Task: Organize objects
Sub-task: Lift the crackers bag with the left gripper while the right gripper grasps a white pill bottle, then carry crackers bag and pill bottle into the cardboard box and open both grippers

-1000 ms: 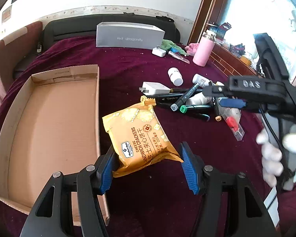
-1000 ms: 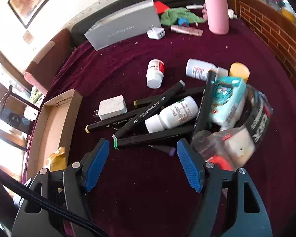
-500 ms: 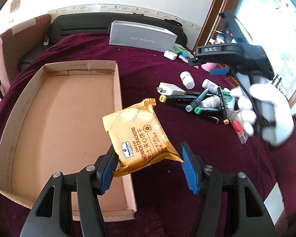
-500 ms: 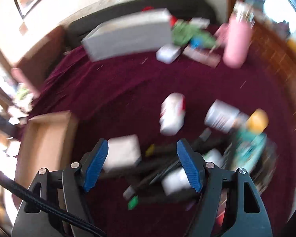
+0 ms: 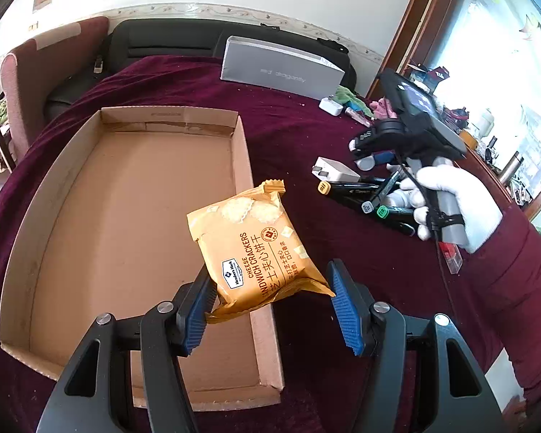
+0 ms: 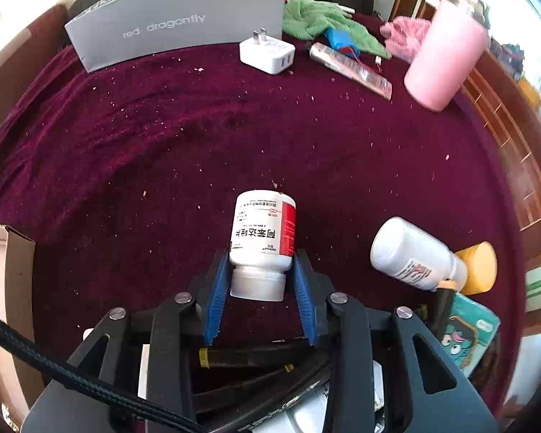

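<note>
My left gripper (image 5: 270, 288) is shut on a yellow cheese sandwich crackers packet (image 5: 252, 249) and holds it in the air over the right wall of an open cardboard tray (image 5: 126, 216). My right gripper (image 6: 261, 278) is shut on a white pill bottle with a red label (image 6: 263, 238), which lies on the maroon cloth with its cap toward me. In the left wrist view the right gripper (image 5: 368, 155) sits above the pile of black markers (image 5: 364, 195), held by a white-gloved hand.
A grey box (image 6: 176, 18), a white charger (image 6: 267, 54), a green cloth (image 6: 321, 21), a tube (image 6: 350, 68) and a pink flask (image 6: 447, 61) stand at the back. A second white bottle (image 6: 411, 252), a yellow cap (image 6: 478, 267) and a teal tissue pack (image 6: 469, 328) lie at right.
My right gripper moved forward past the markers and closed on the pill bottle. My left gripper carried the crackers packet leftward, toward the tray.
</note>
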A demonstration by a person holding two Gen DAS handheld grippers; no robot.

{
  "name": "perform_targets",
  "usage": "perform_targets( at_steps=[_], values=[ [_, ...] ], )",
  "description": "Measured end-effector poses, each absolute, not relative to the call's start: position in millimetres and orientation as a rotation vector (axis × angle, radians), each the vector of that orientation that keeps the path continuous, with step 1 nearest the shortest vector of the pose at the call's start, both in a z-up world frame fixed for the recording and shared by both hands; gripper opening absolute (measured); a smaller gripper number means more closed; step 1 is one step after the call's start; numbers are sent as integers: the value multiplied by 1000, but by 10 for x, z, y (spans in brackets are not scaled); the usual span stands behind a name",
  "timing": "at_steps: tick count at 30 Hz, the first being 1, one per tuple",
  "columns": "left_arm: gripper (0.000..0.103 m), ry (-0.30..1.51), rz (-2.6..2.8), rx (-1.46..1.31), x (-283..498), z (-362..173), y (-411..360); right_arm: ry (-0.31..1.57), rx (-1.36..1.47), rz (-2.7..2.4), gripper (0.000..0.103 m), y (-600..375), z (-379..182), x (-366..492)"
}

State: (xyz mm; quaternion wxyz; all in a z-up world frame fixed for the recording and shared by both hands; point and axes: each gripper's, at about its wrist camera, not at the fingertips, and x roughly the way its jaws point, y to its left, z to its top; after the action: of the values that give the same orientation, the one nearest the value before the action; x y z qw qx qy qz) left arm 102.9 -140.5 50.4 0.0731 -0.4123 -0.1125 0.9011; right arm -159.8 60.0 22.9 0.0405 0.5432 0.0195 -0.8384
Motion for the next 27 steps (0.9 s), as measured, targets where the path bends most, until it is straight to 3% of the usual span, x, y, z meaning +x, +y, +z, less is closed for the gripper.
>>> perform_targets(
  at_steps=[9, 15, 22, 27],
  values=[
    [55, -402, 2723, -1147, 1154, 895, -1601, -196, 1453, -2474, 32, 827, 906, -1135],
    [55, -388, 2786, -973, 1215, 1710, -1869, -262, 1223, -2356, 33, 585, 1741, -610],
    [55, -251, 2888, -848, 999, 2906, -2109, -293, 1047, -2213, 33, -18, 2886, -358],
    [55, -182, 3011, -873, 576, 3104, -2326, -275, 979, -2170, 33, -468, 3277, -407]
  ],
)
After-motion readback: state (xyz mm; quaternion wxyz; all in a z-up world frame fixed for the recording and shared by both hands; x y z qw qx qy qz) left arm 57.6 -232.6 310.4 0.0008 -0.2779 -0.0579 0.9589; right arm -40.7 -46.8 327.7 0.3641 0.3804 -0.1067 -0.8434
